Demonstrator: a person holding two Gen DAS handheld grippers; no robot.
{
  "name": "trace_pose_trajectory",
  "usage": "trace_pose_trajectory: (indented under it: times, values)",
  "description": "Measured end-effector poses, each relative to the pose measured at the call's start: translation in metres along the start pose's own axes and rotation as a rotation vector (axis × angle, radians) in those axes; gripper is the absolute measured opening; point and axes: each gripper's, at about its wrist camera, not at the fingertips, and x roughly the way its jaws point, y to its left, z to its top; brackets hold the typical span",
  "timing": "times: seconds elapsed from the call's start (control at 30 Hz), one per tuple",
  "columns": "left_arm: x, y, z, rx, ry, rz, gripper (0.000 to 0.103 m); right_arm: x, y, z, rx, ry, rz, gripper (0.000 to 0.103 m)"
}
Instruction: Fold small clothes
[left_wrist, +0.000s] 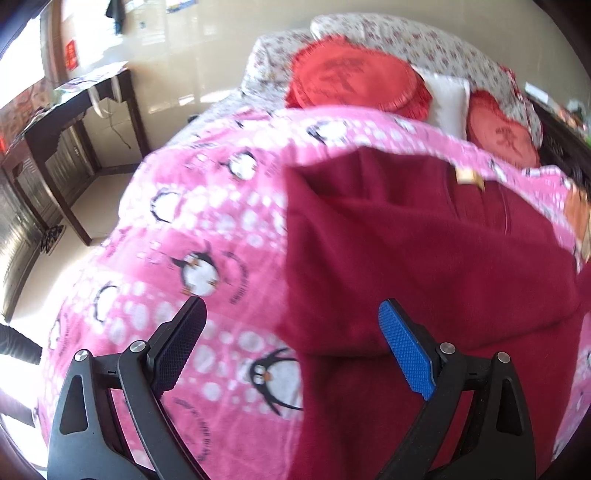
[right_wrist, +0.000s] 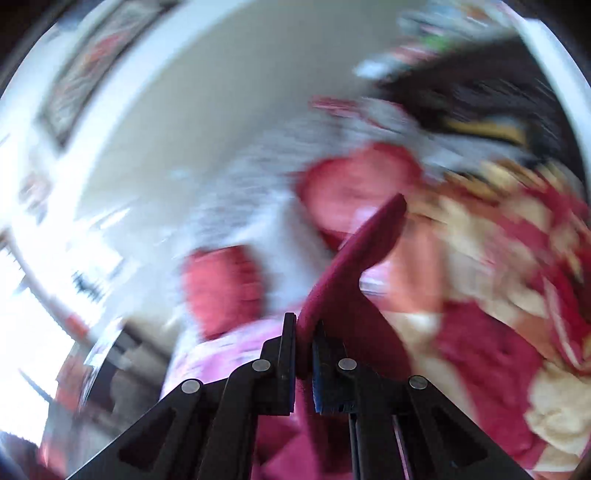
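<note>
A dark red garment (left_wrist: 406, 266) lies spread on a pink penguin blanket (left_wrist: 207, 229) that covers the bed. Its neck label (left_wrist: 468, 176) shows near the far edge. My left gripper (left_wrist: 291, 325) hovers above the garment's left edge, jaws wide apart with nothing between them; one pad is blue (left_wrist: 406, 350), the other black (left_wrist: 181, 343). In the blurred right wrist view, my right gripper (right_wrist: 303, 325) is shut on a fold of the dark red garment (right_wrist: 354, 266), which rises lifted from between the jaws.
Two red cushions (left_wrist: 354, 77) (left_wrist: 502, 133) and a white pillow (left_wrist: 448, 99) lie at the head of the bed. A dark wooden table (left_wrist: 74, 122) stands on the left by the tiled floor. A red and cream blanket (right_wrist: 517, 295) lies to the right.
</note>
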Motion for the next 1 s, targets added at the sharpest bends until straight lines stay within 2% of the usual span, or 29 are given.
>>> trace_pose_trajectory:
  times: [0.07, 0.17, 0.27, 0.33, 0.43, 0.53, 0.57, 0.63, 0.73, 0.83, 1.0]
  values:
    - [-0.009, 0.012, 0.004, -0.025, -0.018, 0.002, 0.095, 0.004, 0.058, -0.004, -0.104, 0.033, 0.139, 0.006]
    - [-0.021, 0.029, 0.011, -0.060, -0.044, 0.010, 0.095, 0.023, 0.138, -0.033, -0.262, 0.130, 0.301, 0.006]
    - [-0.027, 0.044, 0.015, -0.092, -0.060, 0.025, 0.095, 0.065, 0.204, -0.088, -0.379, 0.274, 0.426, 0.006]
    - [-0.028, 0.050, 0.016, -0.110, -0.056, 0.026, 0.095, 0.097, 0.226, -0.129, -0.401, 0.365, 0.461, 0.006]
    - [-0.021, 0.052, 0.015, -0.132, -0.035, 0.008, 0.095, 0.159, 0.239, -0.210, -0.450, 0.503, 0.390, 0.007]
    - [-0.015, 0.044, 0.014, -0.113, -0.015, -0.013, 0.095, 0.218, 0.224, -0.281, -0.468, 0.747, 0.227, 0.016]
    - [-0.013, 0.040, 0.014, -0.096, -0.014, -0.016, 0.095, 0.222, 0.214, -0.292, -0.466, 0.785, 0.182, 0.018]
    - [-0.010, 0.032, 0.014, -0.069, -0.022, -0.019, 0.095, 0.206, 0.202, -0.287, -0.470, 0.764, 0.203, 0.023]
    - [-0.003, 0.019, 0.019, -0.040, -0.028, -0.061, 0.095, 0.162, 0.180, -0.252, -0.446, 0.668, 0.223, 0.050]
    - [0.004, 0.009, 0.025, -0.035, -0.022, -0.094, 0.095, 0.121, 0.151, -0.212, -0.414, 0.548, 0.164, 0.052]
    - [0.030, 0.001, 0.027, -0.056, 0.044, -0.105, 0.095, 0.098, 0.098, -0.163, -0.376, 0.427, -0.069, 0.052]
